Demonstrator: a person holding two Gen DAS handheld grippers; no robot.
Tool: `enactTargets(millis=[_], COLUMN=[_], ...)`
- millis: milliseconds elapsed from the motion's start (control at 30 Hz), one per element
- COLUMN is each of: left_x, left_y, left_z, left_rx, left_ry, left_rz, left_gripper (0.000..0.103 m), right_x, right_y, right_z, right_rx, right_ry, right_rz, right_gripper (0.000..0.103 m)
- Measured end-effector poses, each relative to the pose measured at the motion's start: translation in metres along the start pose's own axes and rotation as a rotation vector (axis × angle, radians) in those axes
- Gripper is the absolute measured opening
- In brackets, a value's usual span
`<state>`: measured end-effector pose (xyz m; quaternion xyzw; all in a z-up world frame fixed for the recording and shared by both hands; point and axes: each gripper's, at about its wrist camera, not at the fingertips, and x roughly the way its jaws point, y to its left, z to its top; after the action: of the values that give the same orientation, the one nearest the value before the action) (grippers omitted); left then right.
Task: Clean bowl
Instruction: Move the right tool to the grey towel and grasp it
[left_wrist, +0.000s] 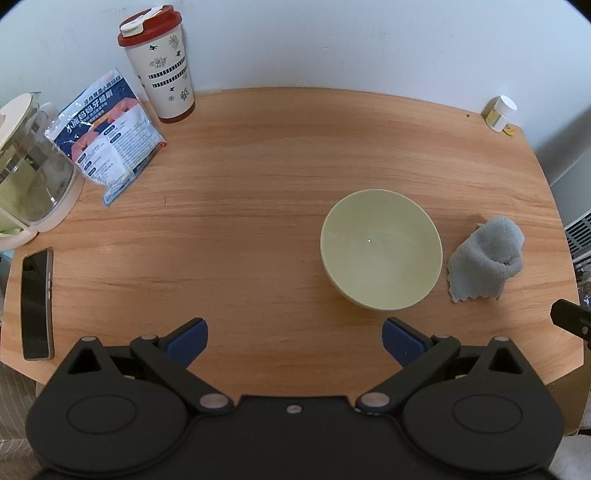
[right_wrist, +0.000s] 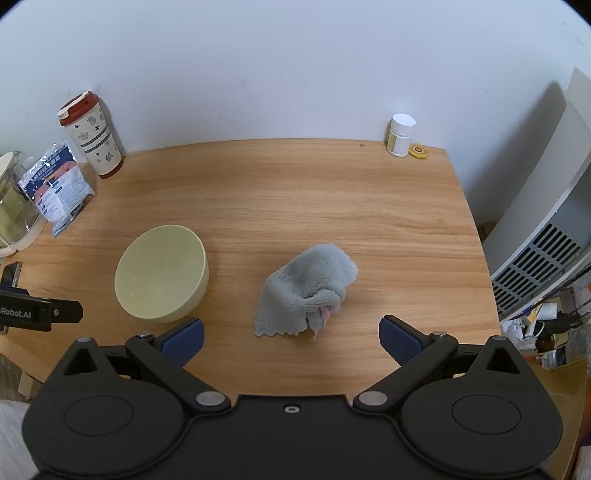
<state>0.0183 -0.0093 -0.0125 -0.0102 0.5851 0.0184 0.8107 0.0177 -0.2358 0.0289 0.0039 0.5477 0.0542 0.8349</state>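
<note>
Here both grippers gape above bowl (left_wrist: 381, 254) and cloth (right_wrist: 308, 290)

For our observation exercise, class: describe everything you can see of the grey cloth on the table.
The grey cloth is a small, fluffy, towel-like square with a wavy edge. It lies crumpled in a loose heap on the wooden table, one corner spread flat towards the camera; something pinkish shows in its front fold. It sits just right of the bowl, apart from it. Neither gripper touches it; the open right gripper hovers before it.
</note>
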Motion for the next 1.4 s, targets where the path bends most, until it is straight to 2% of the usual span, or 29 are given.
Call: enactTargets(millis=[267,400,533,600,667,767,867,1067,1200,1300,1400], left_x=[0.004,0.009,0.009,0.011,0.012,0.014,0.02,0.033,0.039,0.046,0.055], left_y=[-0.002,0.001,-0.004,-0.009,-0.015,-0.019,-0.023,-0.031,-0.037,-0.04,-0.029], left_z=[0.002,0.002,0.004,0.006,0.006,0.007,0.006,0.003,0.002,0.005,0.008], left_rx=[-0.021,-0.054,-0.052,-0.043,-0.04,-0.042,-0.056,-0.091,-0.104,-0.115,-0.201], left_ry=[0.02,0.055,0.042,0.039,0.029,-0.013,-0.033,-0.064,-0.085,-0.092,-0.08], left_rz=[-0.007,0.01,-0.004,0.022,0.041,0.01,0.002,-0.002,0.0,0.027,-0.029], left_gripper=[0.103,0.103,0.103,0.103,0.103,0.103,0.103,0.103,0.103,0.103,0.102], right_x=[0.002,-0.002,-0.007,-0.004,0.004,0.018,0.031,0.05,0.06,0.063,0.072], right_y=[-0.009,-0.013,-0.014,-0.012,-0.017,-0.028,-0.034,-0.043,-0.047,-0.047,-0.044], right_z=[0.002,0.005,0.004,0.006,0.011,0.019,0.016,0.007,0.01,0.006,0.0], right_rx=[-0.001,-0.051,-0.137,-0.204,-0.207,-0.176,-0.234,-0.303,-0.318,-0.375,-0.454], right_ry=[-0.001,-0.072,-0.191,-0.197,-0.153,-0.098,-0.129,-0.162,-0.163,-0.224,-0.216], right_rz=[0.03,0.068,0.086,0.064,0.036,-0.007,-0.052,0.02,0.031,0.038,0.048], right_gripper=[0.103,0.103,0.103,0.103,0.103,0.103,0.103,0.102,0.1,0.098,0.098])
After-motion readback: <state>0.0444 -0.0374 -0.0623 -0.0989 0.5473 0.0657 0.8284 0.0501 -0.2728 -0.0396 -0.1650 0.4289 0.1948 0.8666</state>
